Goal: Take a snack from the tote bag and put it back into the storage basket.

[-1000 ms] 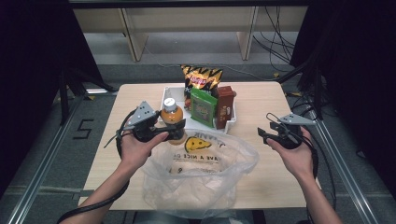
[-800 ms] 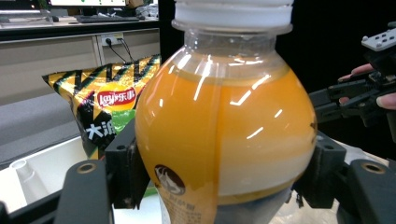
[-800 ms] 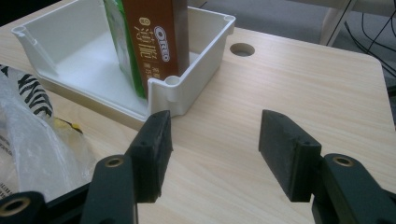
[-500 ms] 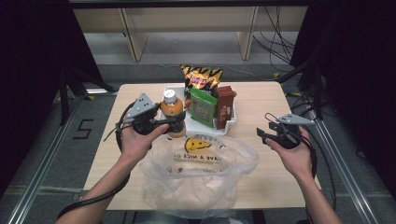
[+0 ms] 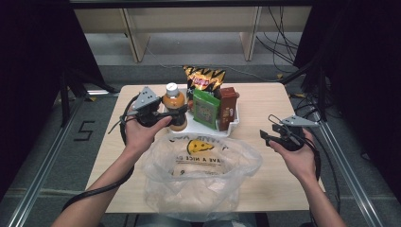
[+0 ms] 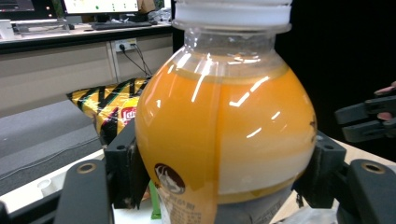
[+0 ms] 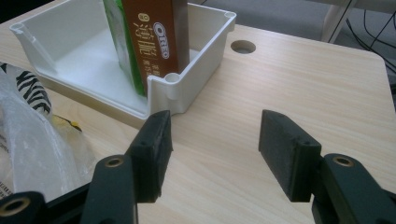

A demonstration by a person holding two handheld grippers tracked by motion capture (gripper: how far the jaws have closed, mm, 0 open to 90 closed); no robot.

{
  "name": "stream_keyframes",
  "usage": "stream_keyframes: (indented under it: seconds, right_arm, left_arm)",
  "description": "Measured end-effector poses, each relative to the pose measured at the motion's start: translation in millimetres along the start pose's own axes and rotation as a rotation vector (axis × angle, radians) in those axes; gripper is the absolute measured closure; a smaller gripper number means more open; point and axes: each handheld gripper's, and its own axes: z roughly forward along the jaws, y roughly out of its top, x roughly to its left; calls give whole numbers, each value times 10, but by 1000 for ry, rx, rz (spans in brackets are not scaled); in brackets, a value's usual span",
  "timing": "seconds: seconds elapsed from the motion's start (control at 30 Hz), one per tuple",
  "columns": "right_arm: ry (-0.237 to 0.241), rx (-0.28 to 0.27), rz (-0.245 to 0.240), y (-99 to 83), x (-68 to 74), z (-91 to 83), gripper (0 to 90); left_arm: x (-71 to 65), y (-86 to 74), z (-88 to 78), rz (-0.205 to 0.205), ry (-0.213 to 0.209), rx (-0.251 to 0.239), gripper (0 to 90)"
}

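An orange juice bottle [image 5: 174,107] with a white cap is held upright at the left end of the white tray [image 5: 232,126], with my left gripper [image 5: 160,112] shut on it. In the left gripper view both pads press the sides of the bottle [image 6: 224,130]. My right gripper [image 5: 265,137] hovers over the table's right side, open with nothing between its jaws. In the right gripper view this gripper [image 7: 212,140] points at the corner of the tray [image 7: 196,51]. A clear plastic bag [image 5: 198,170] with a yellow smiley lies at the front.
In the tray stand a green pack [image 5: 205,109] and a brown biscuit box [image 5: 228,101]; a yellow-black chips bag [image 5: 203,78] leans behind them. A round hole [image 7: 243,46] is cut in the tabletop beyond the tray. Cables trail from both grippers.
My left hand has carried the bottle away from the bag's edge, a little up and toward the tray. The right hand has stayed where it was.
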Motion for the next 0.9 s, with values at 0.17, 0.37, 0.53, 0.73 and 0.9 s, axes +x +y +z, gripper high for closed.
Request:
stream_keyframes:
  seconds: [0.17,0.37,0.53,0.73,0.9]
  right_arm:
    - [0,1,2,-1,3,2,447]
    - [10,-20,-18,-7,-12,31,447]
    - [12,7,27,-13,25,23,447]
    - [10,-6,5,-13,5,27,446]
    - [13,-2,21,-13,12,20,447]
  left_arm:
    - [54,-5,66,4,12,5,312]
    - [104,-10,159,6,20,9,312]
    - [134,-17,241,8,24,17,311]
    - [190,-28,310,1,35,21,311]
    - [252,-44,366,-14,47,22,312]
